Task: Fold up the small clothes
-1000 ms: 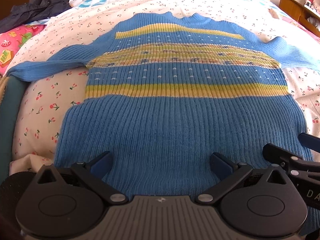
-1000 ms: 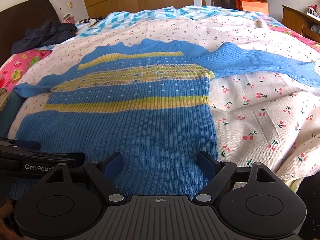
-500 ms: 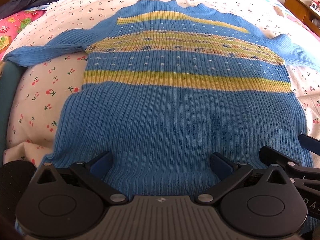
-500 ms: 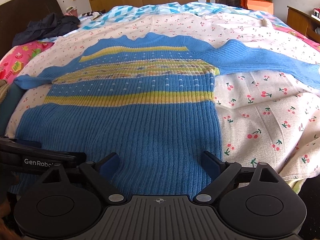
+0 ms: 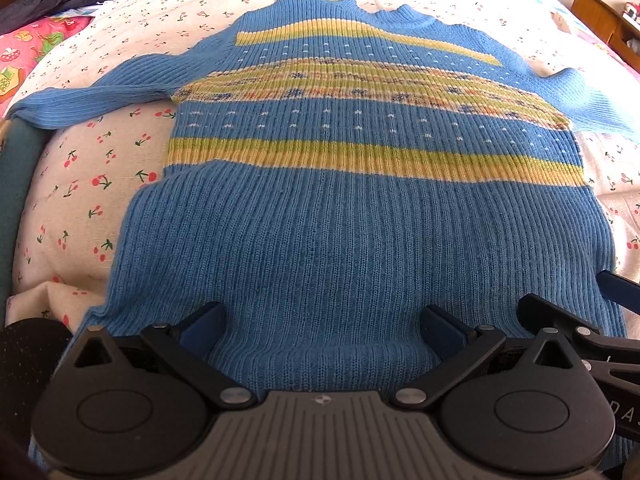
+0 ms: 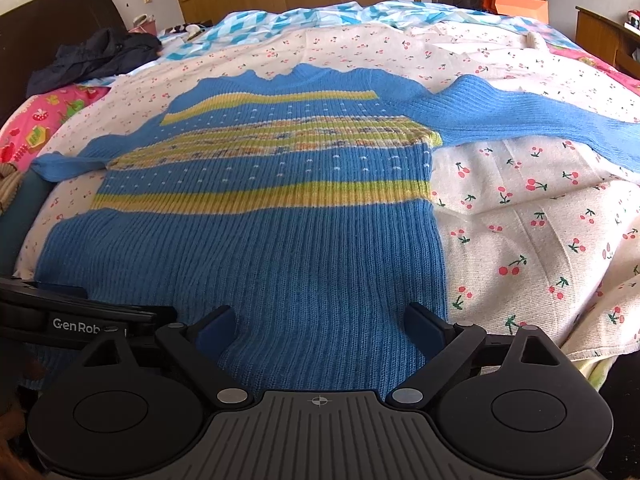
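Observation:
A blue ribbed sweater (image 5: pixel 340 232) with yellow-green stripes lies flat on the bed, neck far, hem near, both sleeves spread out sideways. My left gripper (image 5: pixel 324 320) hangs open over the left part of the hem, knit showing between its blue pads (image 5: pixel 200 332), which do not press on it. My right gripper (image 6: pixel 320 320) is over the hem's right part; its jaws are opening, with the sweater (image 6: pixel 260 240) under them and nothing pinched. Each gripper shows at the edge of the other's view.
The sweater rests on a white cherry-print sheet (image 6: pixel 540 220). The bed drops off at the near right. A dark jacket (image 6: pixel 96 56) and a pink pillow (image 6: pixel 36 128) lie far left. An orange bag (image 6: pixel 516 4) and a wooden cabinet (image 6: pixel 600 36) stand far right.
The right gripper's jaws have spread a little wider. The left gripper stays open and the sweater lies as before.

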Action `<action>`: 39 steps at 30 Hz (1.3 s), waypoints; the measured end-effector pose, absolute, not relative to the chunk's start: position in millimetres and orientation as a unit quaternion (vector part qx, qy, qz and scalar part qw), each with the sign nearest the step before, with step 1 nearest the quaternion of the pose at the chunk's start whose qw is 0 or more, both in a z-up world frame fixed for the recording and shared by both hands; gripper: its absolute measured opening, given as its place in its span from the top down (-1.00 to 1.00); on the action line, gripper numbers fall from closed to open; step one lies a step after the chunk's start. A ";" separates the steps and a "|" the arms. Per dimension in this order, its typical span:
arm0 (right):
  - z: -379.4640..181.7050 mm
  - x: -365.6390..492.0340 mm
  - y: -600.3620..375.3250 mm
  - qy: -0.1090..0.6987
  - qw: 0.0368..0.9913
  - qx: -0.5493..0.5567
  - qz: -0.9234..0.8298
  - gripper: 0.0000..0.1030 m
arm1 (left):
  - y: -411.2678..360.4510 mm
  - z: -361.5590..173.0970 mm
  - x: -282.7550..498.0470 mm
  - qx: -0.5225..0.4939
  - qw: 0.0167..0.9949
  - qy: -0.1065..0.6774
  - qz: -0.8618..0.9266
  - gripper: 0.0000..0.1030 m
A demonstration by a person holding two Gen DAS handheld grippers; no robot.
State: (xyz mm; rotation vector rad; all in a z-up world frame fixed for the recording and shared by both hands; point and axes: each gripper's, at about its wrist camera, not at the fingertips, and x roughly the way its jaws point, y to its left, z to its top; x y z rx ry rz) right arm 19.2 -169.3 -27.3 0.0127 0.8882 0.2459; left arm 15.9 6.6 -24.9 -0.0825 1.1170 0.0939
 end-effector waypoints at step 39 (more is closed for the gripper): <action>-17.0 11.9 -173.4 0.399 0.910 0.012 0.117 -0.81 | 0.9 -15.9 4.4 -0.031 0.862 0.504 0.045 -1.00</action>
